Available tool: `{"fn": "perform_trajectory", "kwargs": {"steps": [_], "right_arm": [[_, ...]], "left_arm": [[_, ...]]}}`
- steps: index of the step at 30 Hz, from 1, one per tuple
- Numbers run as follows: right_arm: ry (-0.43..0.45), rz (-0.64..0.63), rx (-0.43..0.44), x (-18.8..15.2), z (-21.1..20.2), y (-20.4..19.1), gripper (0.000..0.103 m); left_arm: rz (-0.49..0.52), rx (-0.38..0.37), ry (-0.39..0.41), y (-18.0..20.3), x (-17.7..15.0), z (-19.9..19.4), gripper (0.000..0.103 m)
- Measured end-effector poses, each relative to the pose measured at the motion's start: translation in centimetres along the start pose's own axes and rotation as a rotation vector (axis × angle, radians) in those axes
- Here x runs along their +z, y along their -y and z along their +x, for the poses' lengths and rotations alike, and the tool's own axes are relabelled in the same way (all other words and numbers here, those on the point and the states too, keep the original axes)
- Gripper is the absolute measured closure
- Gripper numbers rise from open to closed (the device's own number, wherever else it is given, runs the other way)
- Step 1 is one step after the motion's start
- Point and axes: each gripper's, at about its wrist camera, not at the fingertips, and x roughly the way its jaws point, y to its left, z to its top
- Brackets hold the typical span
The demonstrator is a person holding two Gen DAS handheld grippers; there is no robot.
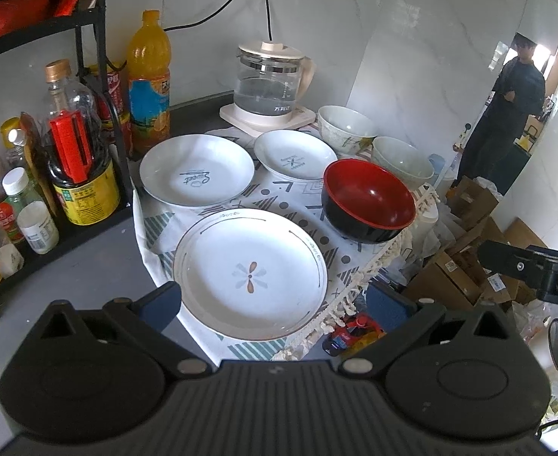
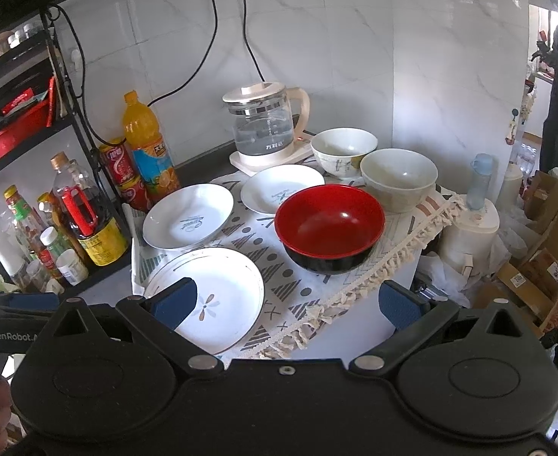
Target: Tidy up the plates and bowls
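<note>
On a patterned cloth (image 1: 279, 193) lie three white plates: a flower plate (image 1: 250, 277) nearest, a "Sweet" plate (image 1: 197, 169) at back left, a small plate (image 1: 296, 155) behind. A red-and-black bowl (image 1: 368, 199) sits to the right, with two pale bowls, one floral (image 1: 345, 127) and one plain (image 1: 402, 159), behind it. My left gripper (image 1: 277, 302) is open and empty, hovering just before the flower plate. My right gripper (image 2: 288, 302) is open and empty, in front of the flower plate (image 2: 206, 300) and red bowl (image 2: 330, 222). The right gripper's body (image 1: 533, 269) shows at the left view's right edge.
A glass kettle (image 1: 269, 79) stands at the back. A juice bottle (image 1: 149, 79) and a rack of sauce bottles (image 1: 77, 159) line the left. The cloth's fringed edge (image 2: 392, 254) hangs off the counter's right side, above boxes (image 2: 544, 273) on the floor. A person (image 1: 506, 110) stands far right.
</note>
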Motion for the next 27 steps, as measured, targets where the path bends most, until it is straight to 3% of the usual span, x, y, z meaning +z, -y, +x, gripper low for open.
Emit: {"fn": "perform_trajectory", "kwargs": {"steps": [15,27], "right_arm": [[-0.006,0.033,-0.015,2.5,2.4,1.8,0.000],[0.003,0.042,0.025,6.6,7.0,6.1,0.001]], "left_arm": [[-0.025,0.003,0.006,-0.2,3.5,2.7,0.001],[-0.072,0.028,0.044,1.9,7.8,6.5,0.001]]}}
